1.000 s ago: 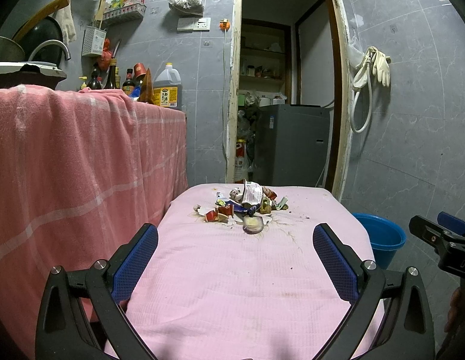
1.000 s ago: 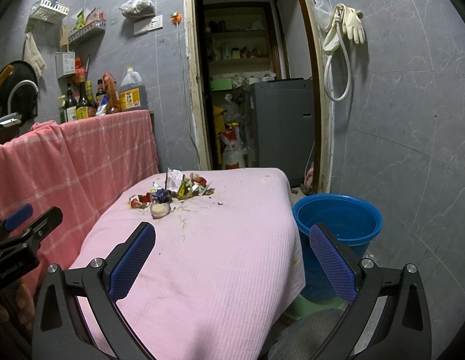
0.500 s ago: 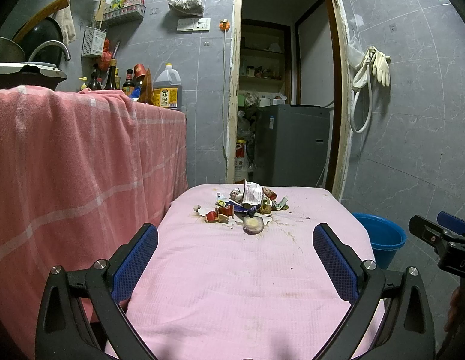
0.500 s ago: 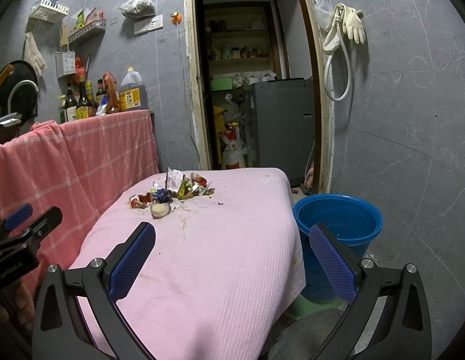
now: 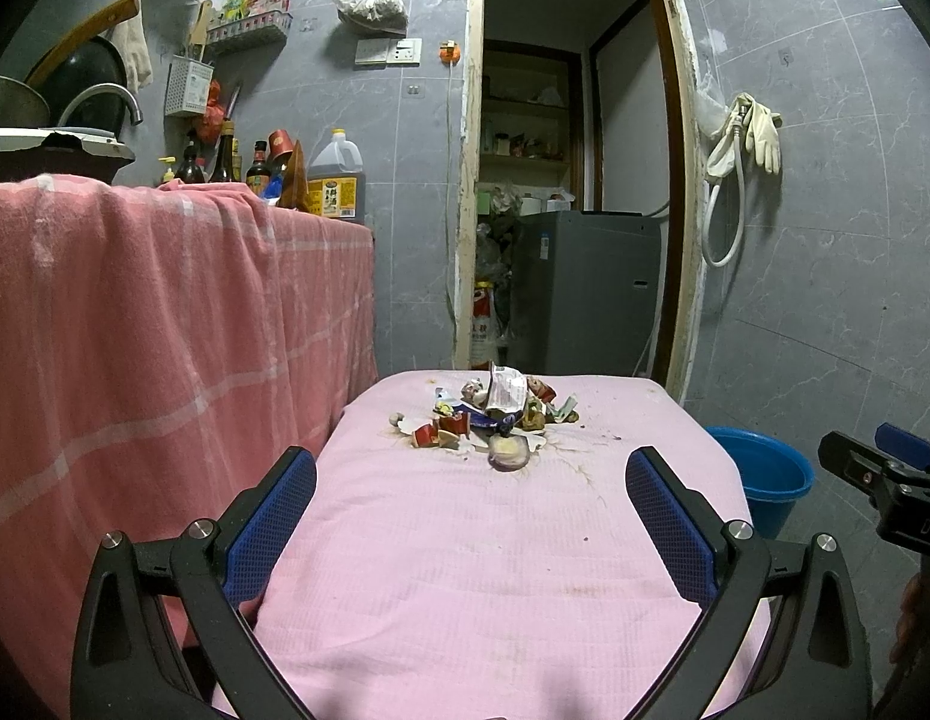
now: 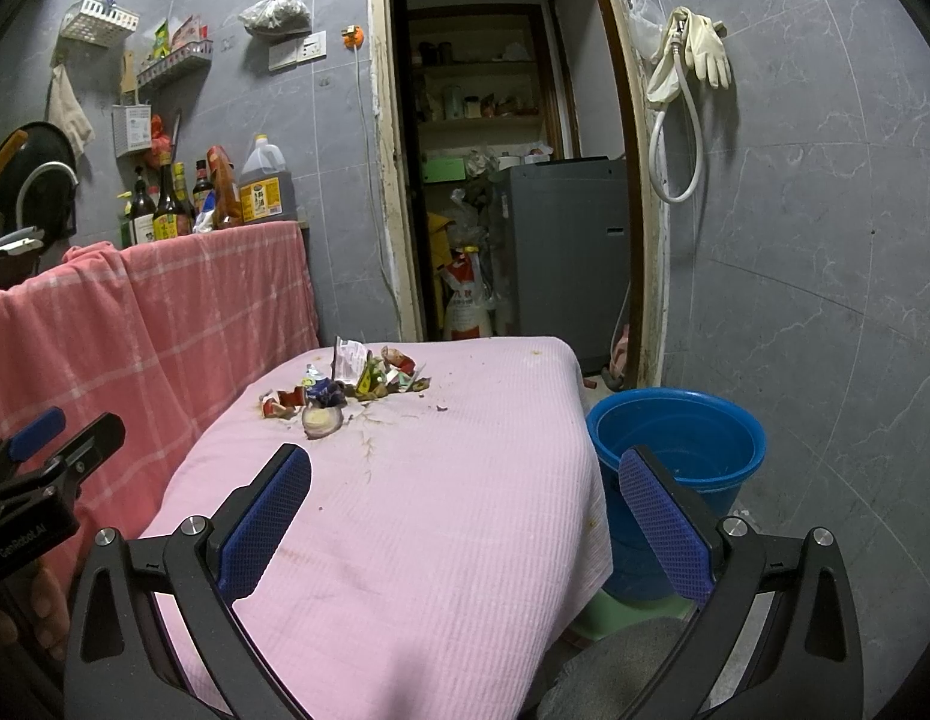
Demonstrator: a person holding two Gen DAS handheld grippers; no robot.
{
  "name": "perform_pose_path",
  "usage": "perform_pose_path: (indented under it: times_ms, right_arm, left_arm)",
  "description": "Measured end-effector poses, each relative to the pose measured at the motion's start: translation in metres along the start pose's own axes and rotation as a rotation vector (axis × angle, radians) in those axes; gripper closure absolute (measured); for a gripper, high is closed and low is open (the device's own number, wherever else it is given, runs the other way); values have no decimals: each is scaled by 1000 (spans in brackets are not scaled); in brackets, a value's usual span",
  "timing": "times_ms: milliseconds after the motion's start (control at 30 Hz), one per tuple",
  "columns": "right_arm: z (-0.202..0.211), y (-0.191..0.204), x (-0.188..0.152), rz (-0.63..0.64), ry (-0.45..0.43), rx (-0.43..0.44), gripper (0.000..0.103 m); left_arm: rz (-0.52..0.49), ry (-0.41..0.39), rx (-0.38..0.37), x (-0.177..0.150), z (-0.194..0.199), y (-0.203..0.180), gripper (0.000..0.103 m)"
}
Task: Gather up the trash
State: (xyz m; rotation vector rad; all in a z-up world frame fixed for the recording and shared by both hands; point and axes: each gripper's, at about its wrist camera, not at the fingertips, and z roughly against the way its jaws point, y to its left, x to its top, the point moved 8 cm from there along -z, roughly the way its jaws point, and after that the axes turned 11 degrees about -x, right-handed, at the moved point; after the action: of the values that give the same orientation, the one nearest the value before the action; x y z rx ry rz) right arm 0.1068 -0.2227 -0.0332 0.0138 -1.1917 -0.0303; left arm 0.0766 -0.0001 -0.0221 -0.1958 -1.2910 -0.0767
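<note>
Grey-tiled kitchen, pink-clothed table [image 5: 495,570]. Left view: nothing has shifted since a second ago; my left gripper [image 5: 471,516] hangs with jaws wide apart, trash pile [image 5: 489,414] at 12 o'clock, untouched. Right view: right gripper [image 6: 465,510] equally spread and empty, pile at 11, blue bucket [image 6: 675,438] at 2. Collection not started.

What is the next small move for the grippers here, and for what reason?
Probably move the right gripper forward over the pink cloth toward the trash pile. Both grippers are open and empty, the left gripper too, and the pile lies at the far end of the table. The blue bucket stands on the right side, so the right gripper suits carrying.
</note>
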Motion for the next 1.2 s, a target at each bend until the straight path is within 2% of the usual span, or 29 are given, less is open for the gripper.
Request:
perform_pose_path:
  times_ms: [533,1200]
  right_arm:
    - [-6,3,2,13,-18,8,0]
    - [-50,15,68,25,-144,59,0]
  left_arm:
    - [2,1,12,4,0,5,2]
    - [-9,-44,73,43,-54,29,2]
